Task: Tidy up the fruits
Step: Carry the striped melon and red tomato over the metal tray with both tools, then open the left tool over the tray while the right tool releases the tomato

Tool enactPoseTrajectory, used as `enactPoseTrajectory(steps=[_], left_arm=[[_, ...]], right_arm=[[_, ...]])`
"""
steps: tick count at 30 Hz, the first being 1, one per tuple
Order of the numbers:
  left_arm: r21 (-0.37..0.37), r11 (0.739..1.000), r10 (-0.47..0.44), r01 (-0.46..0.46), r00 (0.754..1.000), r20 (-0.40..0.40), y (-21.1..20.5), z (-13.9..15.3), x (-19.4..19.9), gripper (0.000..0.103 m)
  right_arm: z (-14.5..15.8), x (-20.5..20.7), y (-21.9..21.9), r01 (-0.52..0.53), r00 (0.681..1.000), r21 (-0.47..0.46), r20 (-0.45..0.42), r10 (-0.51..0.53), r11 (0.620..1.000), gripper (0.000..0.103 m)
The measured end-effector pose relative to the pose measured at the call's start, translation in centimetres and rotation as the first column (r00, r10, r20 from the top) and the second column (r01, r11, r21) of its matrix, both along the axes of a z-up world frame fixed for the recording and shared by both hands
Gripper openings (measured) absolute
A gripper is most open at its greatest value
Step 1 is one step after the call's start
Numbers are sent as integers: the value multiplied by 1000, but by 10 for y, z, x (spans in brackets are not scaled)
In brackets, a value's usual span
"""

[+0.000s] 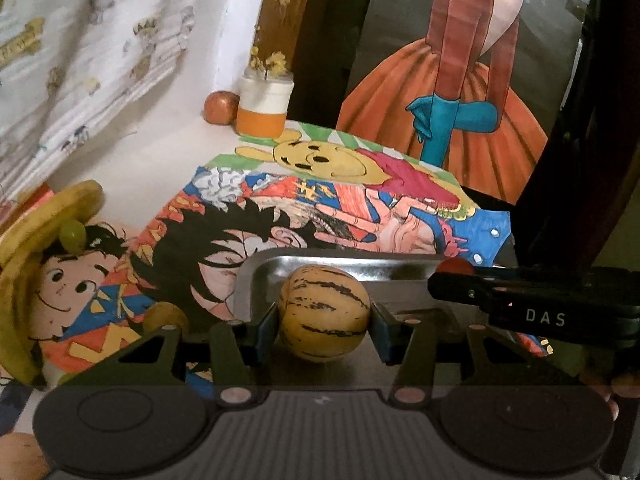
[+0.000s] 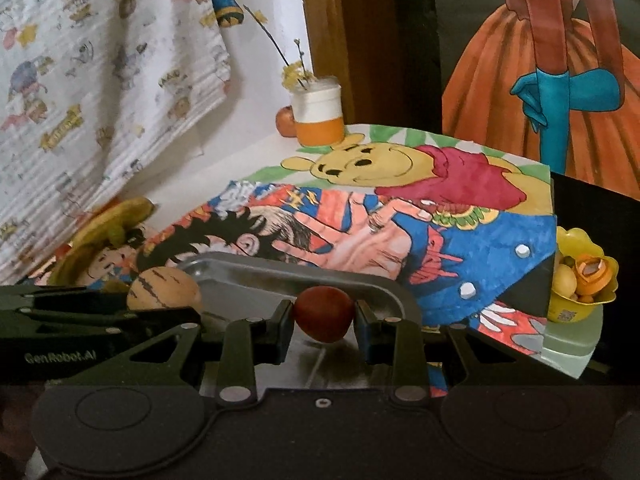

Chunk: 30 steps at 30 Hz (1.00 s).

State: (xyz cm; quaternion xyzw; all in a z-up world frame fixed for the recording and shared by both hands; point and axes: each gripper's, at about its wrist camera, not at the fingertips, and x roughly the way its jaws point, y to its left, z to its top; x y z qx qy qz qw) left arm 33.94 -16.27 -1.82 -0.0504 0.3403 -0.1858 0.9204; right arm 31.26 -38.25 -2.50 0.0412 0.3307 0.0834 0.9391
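My left gripper (image 1: 324,320) is shut on a round yellow fruit with dark stripes (image 1: 324,312), held just over the near part of a shiny metal tray (image 1: 344,266). My right gripper (image 2: 325,316) is shut on a small dark red fruit (image 2: 324,313) above the same tray (image 2: 240,266). In the right wrist view the striped fruit (image 2: 164,286) and the left gripper's arm show at the left. Bananas (image 1: 44,220) with a green grape (image 1: 73,234) on them lie at the table's left side.
Colourful cartoon drawings (image 1: 320,200) cover the table. At the back stand a white and orange cup (image 1: 262,108) with yellow sprigs and a reddish round fruit (image 1: 220,107). A yellow bowl (image 2: 580,276) of small items sits at the right edge. A patterned cloth (image 1: 80,60) hangs at the left.
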Motion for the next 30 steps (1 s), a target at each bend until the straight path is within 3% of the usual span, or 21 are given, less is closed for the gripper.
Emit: enactPoseTrajectory(steps=[7,12,18,21,30], left_arm=[[-4,1000,3,-3,1000,-10,0,-1,3,54],[-9,1000,13,-14,1000,-16,-1,-1,4,54],[-21,999,34,-34,999,32,1,10,-3,63],[-38,998,52,-50,998,42,5,17,-9,64],[-64,993,107,-102,990,94,19,46,-38,84]], right_arm=[[-3,-2,1,3,1000,-4,4,-3,1000,36],[1,-9,2,16,999,-38,36,-14,999,46],[11,-21,3,31,997,-66,70,-26,997,54],[19,-29,3,37,995,-67,90,-31,997,62],[47,-65,11,29,987,-83,160,-16,996,85]])
